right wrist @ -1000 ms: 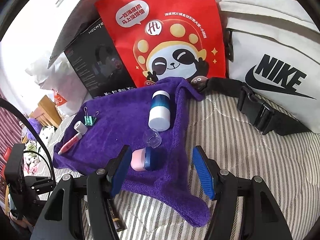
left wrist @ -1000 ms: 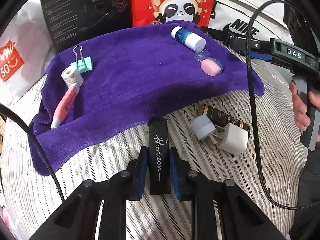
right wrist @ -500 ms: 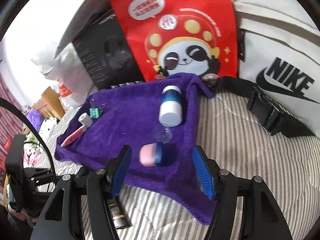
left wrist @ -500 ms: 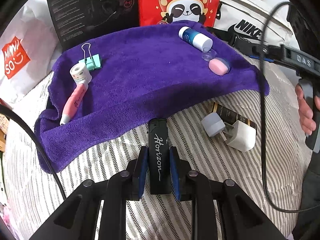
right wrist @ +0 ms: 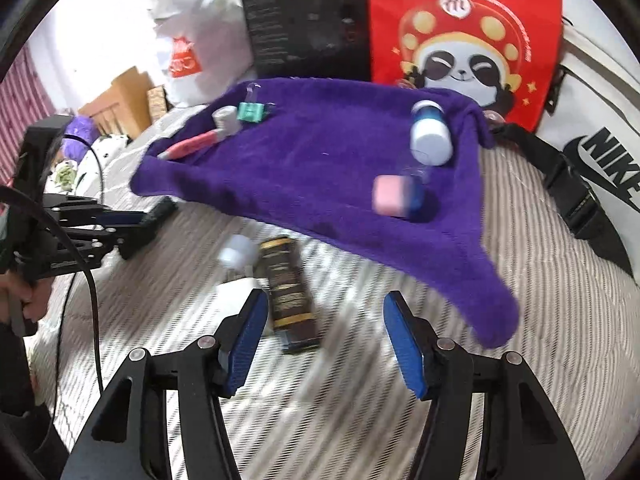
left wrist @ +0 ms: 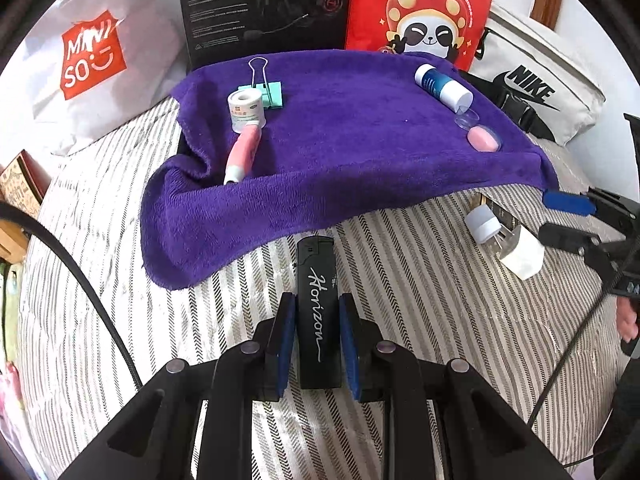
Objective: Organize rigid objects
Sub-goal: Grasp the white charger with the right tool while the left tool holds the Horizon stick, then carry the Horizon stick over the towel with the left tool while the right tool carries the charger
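Note:
My left gripper (left wrist: 317, 312) is shut on a black lighter (left wrist: 318, 308) marked "Horizon", held just above the striped bedding short of the purple towel (left wrist: 344, 152). On the towel lie a pink pen (left wrist: 243, 154), a white tape roll (left wrist: 246, 111), a green binder clip (left wrist: 267, 90), a blue-white bottle (left wrist: 442, 87) and a pink eraser (left wrist: 484, 141). My right gripper (right wrist: 324, 340) is open and empty above the bedding, near a dark brown box (right wrist: 289, 292) and a white plug adapter (right wrist: 240, 264). The lighter also shows in the right wrist view (right wrist: 162, 210).
A black headset box (left wrist: 264, 8), a red panda bag (left wrist: 424, 12), a white Nike bag (left wrist: 536, 84) and a white Miniso bag (left wrist: 88, 64) stand behind the towel. The plug adapter (left wrist: 516, 252) lies off the towel's right edge. A cable (left wrist: 80, 280) crosses the left.
My left gripper has swung left and moved toward the towel with the lighter in it. My right gripper has pulled back and lowered from over the eraser to over the brown box and adapter.

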`<state>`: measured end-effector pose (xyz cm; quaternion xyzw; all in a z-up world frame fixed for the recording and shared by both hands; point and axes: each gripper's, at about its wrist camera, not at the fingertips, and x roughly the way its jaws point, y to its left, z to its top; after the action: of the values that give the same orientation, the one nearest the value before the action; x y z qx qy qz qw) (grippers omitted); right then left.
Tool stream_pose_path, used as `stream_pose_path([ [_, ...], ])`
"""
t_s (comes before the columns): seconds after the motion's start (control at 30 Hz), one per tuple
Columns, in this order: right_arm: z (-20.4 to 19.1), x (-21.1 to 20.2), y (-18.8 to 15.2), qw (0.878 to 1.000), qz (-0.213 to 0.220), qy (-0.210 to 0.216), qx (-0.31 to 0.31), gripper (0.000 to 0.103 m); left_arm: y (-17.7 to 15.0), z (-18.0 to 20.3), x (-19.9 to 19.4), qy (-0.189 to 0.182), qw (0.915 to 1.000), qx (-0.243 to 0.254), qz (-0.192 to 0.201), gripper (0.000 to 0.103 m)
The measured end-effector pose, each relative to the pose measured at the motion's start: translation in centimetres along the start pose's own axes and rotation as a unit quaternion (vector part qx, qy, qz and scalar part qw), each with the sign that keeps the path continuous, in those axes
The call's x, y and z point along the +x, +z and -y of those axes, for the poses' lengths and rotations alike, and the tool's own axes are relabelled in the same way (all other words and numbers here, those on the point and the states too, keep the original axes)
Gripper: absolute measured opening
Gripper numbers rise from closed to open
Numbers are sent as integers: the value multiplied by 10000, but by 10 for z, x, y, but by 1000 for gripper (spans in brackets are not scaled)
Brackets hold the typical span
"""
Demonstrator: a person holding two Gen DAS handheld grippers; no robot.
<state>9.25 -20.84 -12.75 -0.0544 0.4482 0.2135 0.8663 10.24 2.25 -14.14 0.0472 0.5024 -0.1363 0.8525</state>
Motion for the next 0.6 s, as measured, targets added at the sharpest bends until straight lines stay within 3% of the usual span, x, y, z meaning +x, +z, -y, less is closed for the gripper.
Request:
stream_pose_path([
  [0.27,-38,3,0,9987,-115,137,-469,59,-2,-3,-2,-102,9999,-81,71,21],
  [0.3,-43,5,-1,9983,-143,74,-564,56,-2,-4,-2,-113,9999,-82,77,21],
  [0.37,-52,10,-3,9970,-176,-9,-752,33,-3,-5,-3,-130,9998,-87,87,21],
  [0.4,-56,12,-4,9963,-186,-54,-834,28,-3,-5,-3,-138,9998,-88,91,21],
  [0.6,-65,17,-4,9938,-223,-262,-1054,27,-4,-7,-4,-202,9996,-122,128,21],
])
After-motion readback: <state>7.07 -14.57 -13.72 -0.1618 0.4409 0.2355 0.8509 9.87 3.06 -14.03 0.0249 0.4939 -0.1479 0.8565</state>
